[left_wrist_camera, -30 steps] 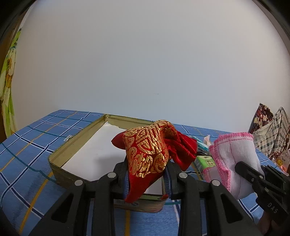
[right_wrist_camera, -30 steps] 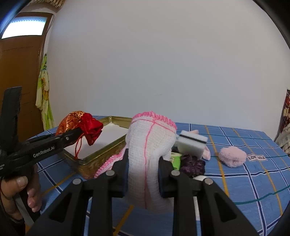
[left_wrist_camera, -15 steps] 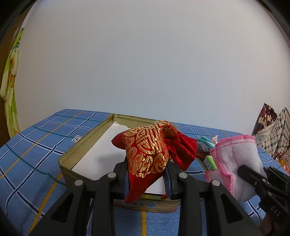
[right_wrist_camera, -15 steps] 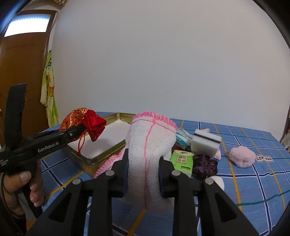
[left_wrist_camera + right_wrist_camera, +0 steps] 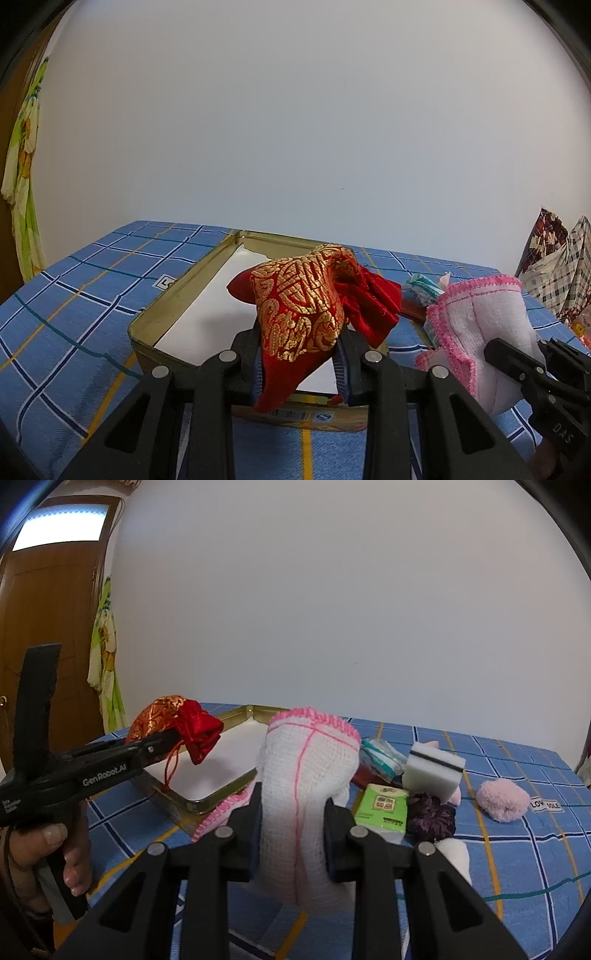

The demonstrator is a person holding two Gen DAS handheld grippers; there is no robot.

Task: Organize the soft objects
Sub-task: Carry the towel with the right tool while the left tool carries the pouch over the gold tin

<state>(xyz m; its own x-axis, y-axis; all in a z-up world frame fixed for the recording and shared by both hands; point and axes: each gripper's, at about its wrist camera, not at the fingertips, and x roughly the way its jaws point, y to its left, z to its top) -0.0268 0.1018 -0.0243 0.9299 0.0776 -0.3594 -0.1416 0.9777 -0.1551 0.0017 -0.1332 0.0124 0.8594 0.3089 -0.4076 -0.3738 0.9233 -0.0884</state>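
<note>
My left gripper point(image 5: 300, 363) is shut on a red and gold brocade pouch point(image 5: 299, 306), held above the near end of an open gold tin point(image 5: 177, 291) with a white floor. In the right wrist view the same pouch point(image 5: 177, 723) hangs with its cord over the tin point(image 5: 207, 801). My right gripper point(image 5: 292, 827) is shut on a white cloth with pink stitched edging point(image 5: 306, 782), raised just right of the tin. The cloth point(image 5: 480, 325) also shows at the right of the left wrist view.
On the blue checked cover point(image 5: 517, 849) right of the tin lie a white sponge with a black stripe point(image 5: 432, 771), a green tissue pack point(image 5: 384, 808), a dark purple scrunchie point(image 5: 430, 814), a pink pompom point(image 5: 502, 799) and a teal wrapped pack point(image 5: 380, 757). Patterned bags point(image 5: 557, 273) stand at far right.
Both grippers keep their hold. The tin and the items on the cover sit a little farther away in both views, as if the hands drew back slightly.
</note>
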